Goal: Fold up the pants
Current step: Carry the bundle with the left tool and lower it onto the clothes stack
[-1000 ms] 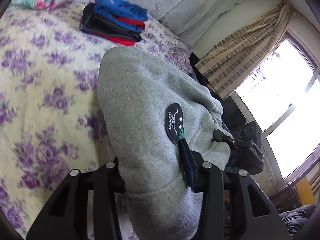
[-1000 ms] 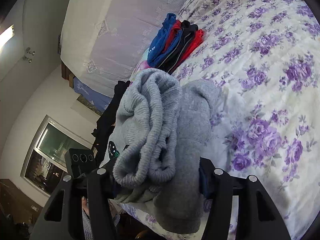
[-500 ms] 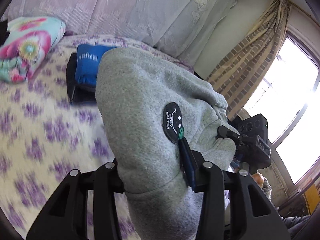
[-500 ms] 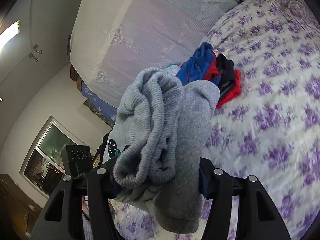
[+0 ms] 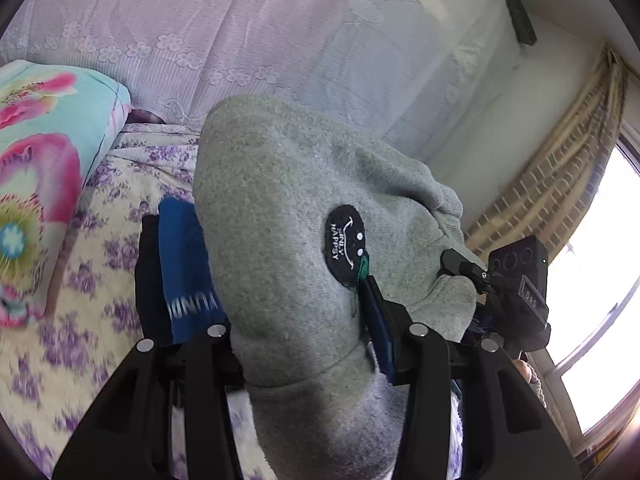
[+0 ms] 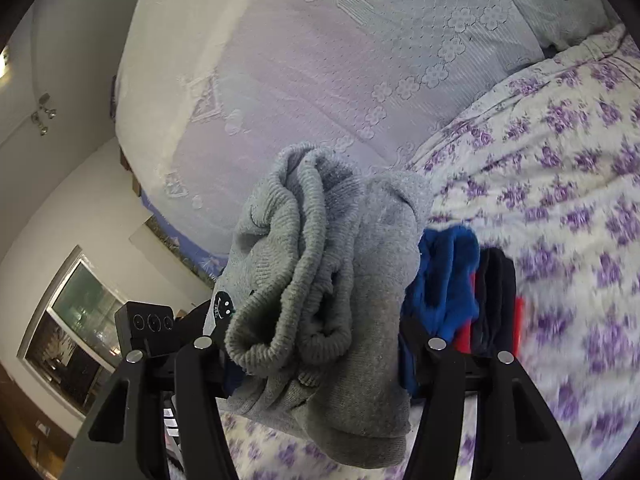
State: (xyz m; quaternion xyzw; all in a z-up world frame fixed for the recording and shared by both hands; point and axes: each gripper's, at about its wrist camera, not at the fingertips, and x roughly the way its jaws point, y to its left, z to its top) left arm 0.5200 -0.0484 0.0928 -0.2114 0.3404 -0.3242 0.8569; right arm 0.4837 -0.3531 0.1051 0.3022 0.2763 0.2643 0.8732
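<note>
The folded grey pants (image 5: 280,208) hang in the air as a thick bundle with a black oval patch (image 5: 345,243) on the side. My left gripper (image 5: 296,320) is shut on one end of them. My right gripper (image 6: 316,340) is shut on the other end, where the ribbed hems (image 6: 288,272) bunch up. Each gripper shows in the other's view: the right one (image 5: 516,284) at the right, the left one (image 6: 148,328) at the lower left. The bundle hangs just in front of a stack of folded clothes (image 6: 452,280), and hides part of it.
The stack (image 5: 184,272) has blue on top with black and red below, and lies on the purple-flowered bedspread (image 6: 560,200). A bright flowered pillow (image 5: 40,184) lies left of it. A lace-covered headboard (image 5: 280,40) stands behind. Curtain (image 5: 560,184) and window are at the right.
Both grippers have carried the pants up and across the bed toward the headboard. The stack of folded clothes, far off a second ago, is now right behind the bundle.
</note>
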